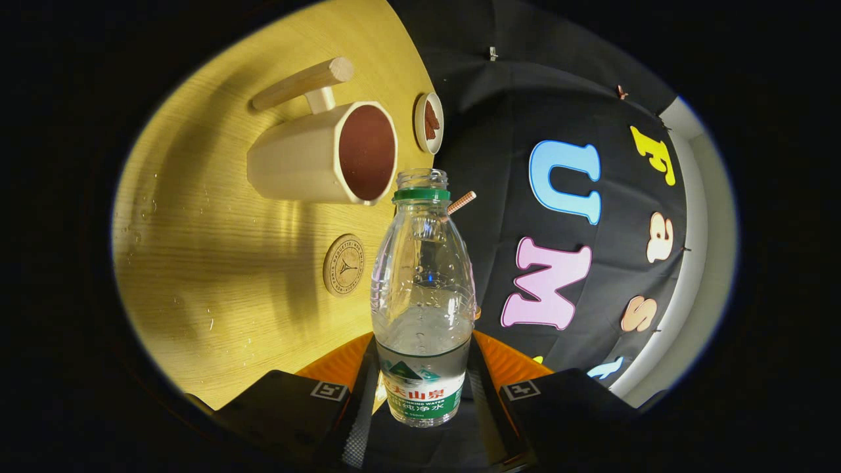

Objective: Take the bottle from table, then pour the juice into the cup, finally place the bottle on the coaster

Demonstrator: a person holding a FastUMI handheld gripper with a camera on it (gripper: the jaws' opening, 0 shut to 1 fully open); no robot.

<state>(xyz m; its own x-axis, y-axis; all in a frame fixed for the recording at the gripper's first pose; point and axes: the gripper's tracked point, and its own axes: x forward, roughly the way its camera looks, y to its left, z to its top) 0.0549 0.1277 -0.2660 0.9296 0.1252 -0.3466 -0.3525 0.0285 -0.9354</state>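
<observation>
Printed label wraps bottle; coaster lettering too small.

A staged recording booth is indicated: a black cloth wall is pinned up directly behind the wooden table.

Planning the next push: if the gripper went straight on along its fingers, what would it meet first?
The gripper is already shut on the bottle. Past the bottle's open mouth, the way looks free up to the booth's black wall; the cup lies off to one side, though depth is unclear.
</observation>
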